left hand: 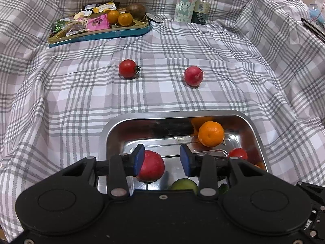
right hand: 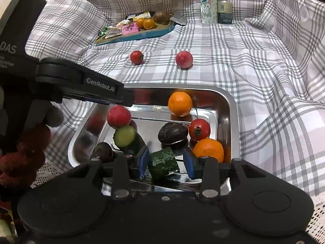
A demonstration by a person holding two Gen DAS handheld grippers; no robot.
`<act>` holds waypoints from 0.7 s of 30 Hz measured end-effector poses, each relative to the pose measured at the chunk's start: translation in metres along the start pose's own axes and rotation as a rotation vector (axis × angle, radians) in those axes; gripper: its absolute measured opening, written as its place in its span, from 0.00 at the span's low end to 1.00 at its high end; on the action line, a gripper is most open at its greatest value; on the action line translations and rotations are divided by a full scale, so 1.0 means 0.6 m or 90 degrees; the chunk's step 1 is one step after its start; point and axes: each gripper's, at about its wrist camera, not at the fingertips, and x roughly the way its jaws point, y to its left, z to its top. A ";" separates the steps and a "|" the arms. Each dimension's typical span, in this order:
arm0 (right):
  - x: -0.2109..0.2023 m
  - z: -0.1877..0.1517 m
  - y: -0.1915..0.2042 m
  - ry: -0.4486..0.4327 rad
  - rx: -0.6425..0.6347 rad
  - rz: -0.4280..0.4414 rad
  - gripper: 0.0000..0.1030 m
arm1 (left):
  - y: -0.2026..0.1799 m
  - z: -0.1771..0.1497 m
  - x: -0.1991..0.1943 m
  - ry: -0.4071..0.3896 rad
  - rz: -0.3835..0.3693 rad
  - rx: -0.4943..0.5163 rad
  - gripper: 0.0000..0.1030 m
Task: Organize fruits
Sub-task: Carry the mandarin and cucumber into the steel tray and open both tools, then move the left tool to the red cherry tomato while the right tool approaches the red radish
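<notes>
Your left claw [left hand: 162, 159] stood open beside the round, slippery radish [left hand: 151, 167]; your right claw [right hand: 166, 163] loosely straddled a firm cucumber chunk [right hand: 163, 165].

Both my wrist cameras are looking steeply down along my tongs, sitting close above the steel tray [left hand: 256, 130]. My right one is viewing from farther right, catching my left tongs [right hand: 124, 99]. Both are sharing the tray, plaid cloth [right hand: 254, 61] and far blue tray [left hand: 113, 35].
</notes>
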 end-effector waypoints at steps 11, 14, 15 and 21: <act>-0.005 0.005 0.002 -0.019 -0.003 -0.008 0.39 | 0.008 -0.006 -0.010 -0.002 0.019 -0.016 0.45; -0.005 0.017 -0.003 -0.031 -0.002 -0.016 0.39 | 0.009 -0.007 -0.014 -0.006 0.021 -0.018 0.45; -0.005 0.021 -0.004 -0.037 -0.002 -0.019 0.39 | 0.009 -0.007 -0.014 -0.006 0.021 -0.019 0.45; 0.003 0.053 -0.011 -0.073 -0.005 -0.036 0.39 | 0.011 -0.004 -0.017 -0.012 0.027 -0.020 0.45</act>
